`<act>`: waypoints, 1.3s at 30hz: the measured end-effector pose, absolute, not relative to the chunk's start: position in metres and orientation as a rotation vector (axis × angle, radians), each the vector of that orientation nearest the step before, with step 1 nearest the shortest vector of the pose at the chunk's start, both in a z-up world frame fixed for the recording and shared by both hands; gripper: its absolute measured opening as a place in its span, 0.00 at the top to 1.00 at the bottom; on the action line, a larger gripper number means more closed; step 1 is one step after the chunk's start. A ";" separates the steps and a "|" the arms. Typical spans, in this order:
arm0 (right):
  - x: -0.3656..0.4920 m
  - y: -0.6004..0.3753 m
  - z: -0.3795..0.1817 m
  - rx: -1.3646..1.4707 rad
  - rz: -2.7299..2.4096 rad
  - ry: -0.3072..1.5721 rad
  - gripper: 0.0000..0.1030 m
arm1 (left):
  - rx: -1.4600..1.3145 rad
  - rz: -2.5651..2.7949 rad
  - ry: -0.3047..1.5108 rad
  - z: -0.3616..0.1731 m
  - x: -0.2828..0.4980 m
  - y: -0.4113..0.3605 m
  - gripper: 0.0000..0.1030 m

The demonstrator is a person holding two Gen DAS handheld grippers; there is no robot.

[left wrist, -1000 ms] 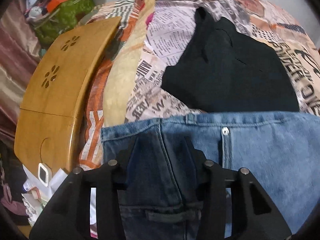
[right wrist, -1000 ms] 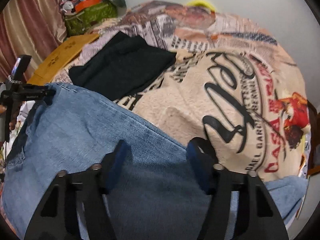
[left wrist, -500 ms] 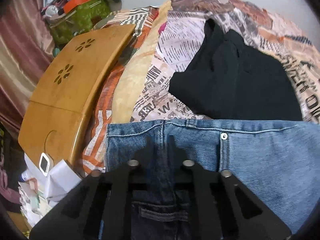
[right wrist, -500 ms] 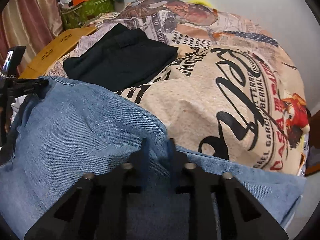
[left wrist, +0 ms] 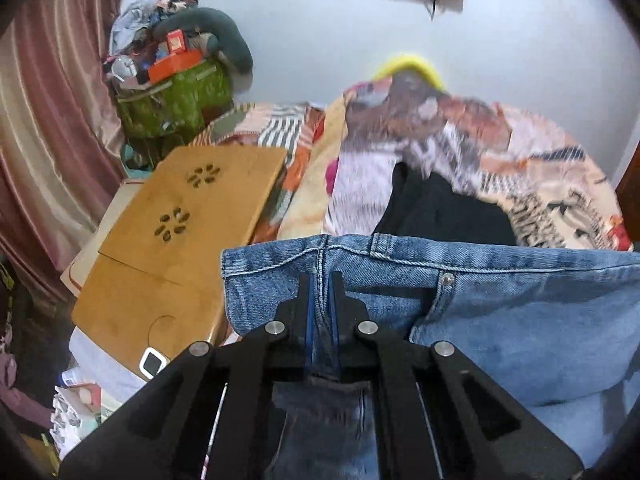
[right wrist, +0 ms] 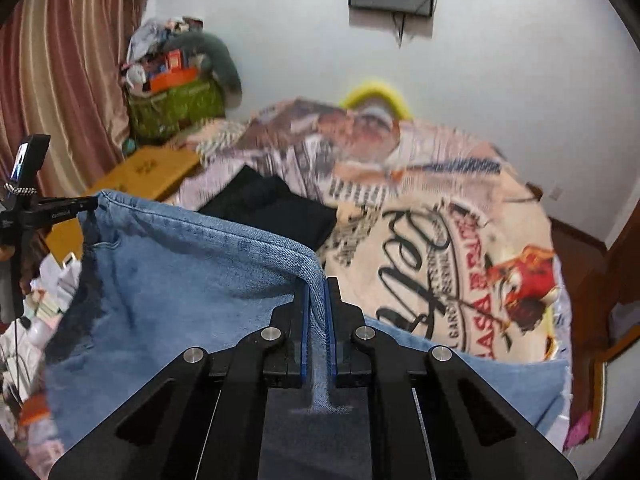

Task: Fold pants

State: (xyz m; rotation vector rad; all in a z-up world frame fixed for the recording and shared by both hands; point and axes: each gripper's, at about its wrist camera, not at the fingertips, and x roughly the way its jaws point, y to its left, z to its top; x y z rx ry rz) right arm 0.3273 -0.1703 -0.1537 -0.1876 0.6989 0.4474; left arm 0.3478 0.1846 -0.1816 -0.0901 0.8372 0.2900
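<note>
Blue jeans (left wrist: 500,304) hang lifted above the bed. My left gripper (left wrist: 320,280) is shut on the jeans' waistband at the back seam, beside a belt loop and a metal button (left wrist: 446,279). My right gripper (right wrist: 316,284) is shut on a folded edge of the jeans (right wrist: 180,272), which drape down to the left of it. In the right wrist view the left gripper (right wrist: 86,202) shows at far left, holding the waistband corner. The lower legs of the jeans are hidden below both views.
A printed blanket (right wrist: 440,216) covers the bed. Folded black pants (left wrist: 440,212) lie on it behind the jeans, also seen in the right wrist view (right wrist: 272,208). A wooden lap desk (left wrist: 176,240) lies at the left. A green bag with clutter (left wrist: 176,100) and a curtain (left wrist: 44,152) stand far left.
Both grippers closed on the jeans and have lifted them off the bed; the views have tilted up toward the wall.
</note>
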 end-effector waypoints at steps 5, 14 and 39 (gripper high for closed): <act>0.298 -0.169 -0.148 -0.216 0.479 0.693 0.94 | -0.103 0.264 0.832 -0.174 0.319 0.189 0.94; 0.231 -0.177 -0.165 -0.234 0.552 0.740 0.94 | -0.138 0.230 0.873 -0.197 0.240 0.191 0.94; 0.187 -0.225 -0.186 -0.091 0.539 0.882 0.93 | -0.198 0.191 0.943 -0.218 0.158 0.179 0.90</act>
